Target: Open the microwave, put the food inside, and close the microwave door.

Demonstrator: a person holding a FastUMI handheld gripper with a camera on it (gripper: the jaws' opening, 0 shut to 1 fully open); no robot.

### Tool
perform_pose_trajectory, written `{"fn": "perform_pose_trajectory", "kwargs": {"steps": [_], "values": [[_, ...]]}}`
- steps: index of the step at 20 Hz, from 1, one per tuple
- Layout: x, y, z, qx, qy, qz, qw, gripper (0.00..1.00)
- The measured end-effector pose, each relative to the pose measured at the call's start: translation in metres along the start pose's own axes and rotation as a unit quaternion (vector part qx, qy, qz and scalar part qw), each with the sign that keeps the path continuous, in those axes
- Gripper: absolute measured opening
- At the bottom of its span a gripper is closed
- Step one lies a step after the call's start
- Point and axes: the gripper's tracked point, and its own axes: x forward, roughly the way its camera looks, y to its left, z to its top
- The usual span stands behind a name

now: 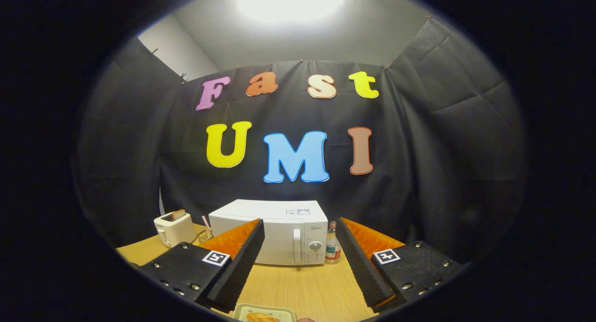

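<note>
— So, where does the job stand from the gripper view?

— At the very start, I'd judge. The microwave (pixel 274 233) sits on the wooden table (pixel 298 287) beyond the fingers, its door closed and the upright handle (pixel 296 246) just beside the control panel. Nothing has been opened yet.

— And the gripper (pixel 298 261)?

— Spread wide, with nothing between the fingers; they frame the microwave's front from well back.

— The food?

— On a pale plate (pixel 265 313) at the near edge of the table, just below and between the fingers. Something orange-yellow (pixel 260 318) lies on it; I can't tell what it is.

— Anything in the way?

— A toaster (pixel 173 229) stands to the left of the microwave, a small bottle (pixel 332 250) just beside its right side. Neither blocks the door, though the bottle is near the handle.

— Next move?

— Probably going forward to the handle, closing on it, and pulling so the door swings out. It looks hinged on the left, so the pull should arc leftward.
</note>
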Motion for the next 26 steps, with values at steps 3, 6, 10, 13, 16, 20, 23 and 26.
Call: {"fn": "perform_pose_trajectory", "kwargs": {"steps": [3, 6, 10, 13, 16, 20, 23, 26], "values": [[0.024, 0.003, -0.009, -0.006, 0.001, 0.01, 1.0, 0.96], [0.047, 0.004, -0.02, -0.009, 0.007, 0.02, 1.0, 0.96], [0.08, -0.002, -0.031, -0.002, 0.01, 0.027, 1.0, 0.96], [0.106, -0.004, -0.046, -0.004, 0.018, 0.032, 0.999, 0.96], [0.131, -0.007, -0.067, -0.007, 0.029, 0.037, 0.999, 0.96], [0.165, -0.009, -0.102, -0.002, 0.053, 0.039, 0.998, 0.96], [0.187, -0.009, -0.125, 0.001, 0.07, 0.037, 0.997, 0.97], [0.209, -0.008, -0.147, 0.004, 0.086, 0.036, 0.996, 0.97]]}}
